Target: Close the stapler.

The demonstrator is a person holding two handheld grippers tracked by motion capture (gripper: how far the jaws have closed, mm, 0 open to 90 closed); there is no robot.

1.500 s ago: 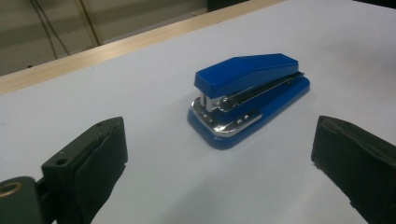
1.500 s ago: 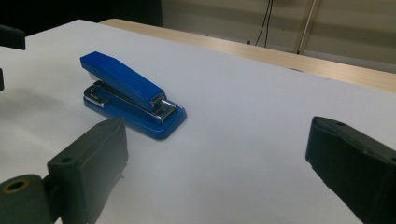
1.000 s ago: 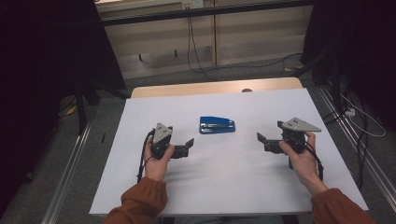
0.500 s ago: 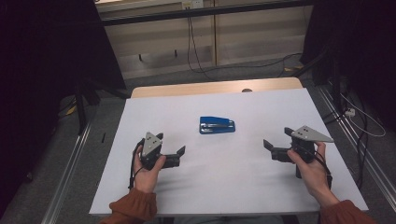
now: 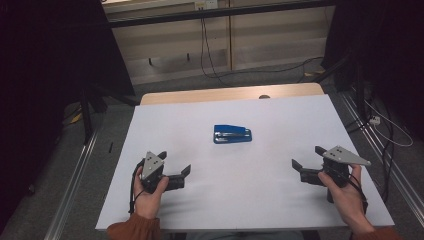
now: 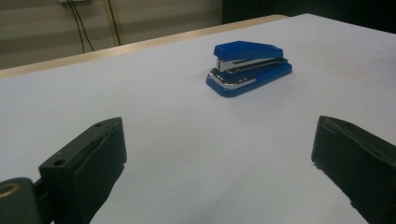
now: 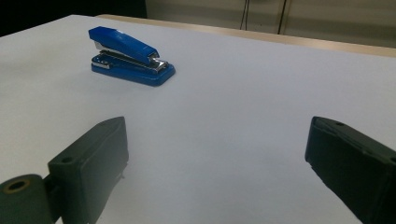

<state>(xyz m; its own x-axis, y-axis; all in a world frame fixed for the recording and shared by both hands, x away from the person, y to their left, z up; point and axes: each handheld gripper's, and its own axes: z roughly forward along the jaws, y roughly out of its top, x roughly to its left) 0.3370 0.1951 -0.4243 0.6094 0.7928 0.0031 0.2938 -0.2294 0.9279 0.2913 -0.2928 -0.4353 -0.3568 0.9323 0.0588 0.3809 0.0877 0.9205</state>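
We have one blue stapler [image 5: 232,134] lying flat on the white desk [image 5: 280,210], roughly at its centre and a little nearer the far edge than the near one. It sits closed on its base, long axis running side to side along the desk, which leaves both long flanks free for a pinch from either side.

Our left hand-held gripper [image 5: 176,176] hovers near the near-left corner of the desk, and our right hand-held gripper [image 5: 299,170] near the near-right corner. Both are well apart from the stapler and touch nothing. Each one points inward and forward, so the stapler stands in sight between and beyond its jaws: in the left gripper view it lies ahead and slightly right [image 6: 250,67], in the right gripper view ahead and to the left [image 7: 130,61].

Both pairs of jaws stand spread wide, with bare desk between them and nothing held. We judge that this wide spread is a ready posture, since either gripper could close over the stapler's narrow width without further adjustment.

We read this as a neutral stance with the grasp not yet begun. The stapler's glossy plastic top may be slippery, so a grip low on the body looks safer to us.
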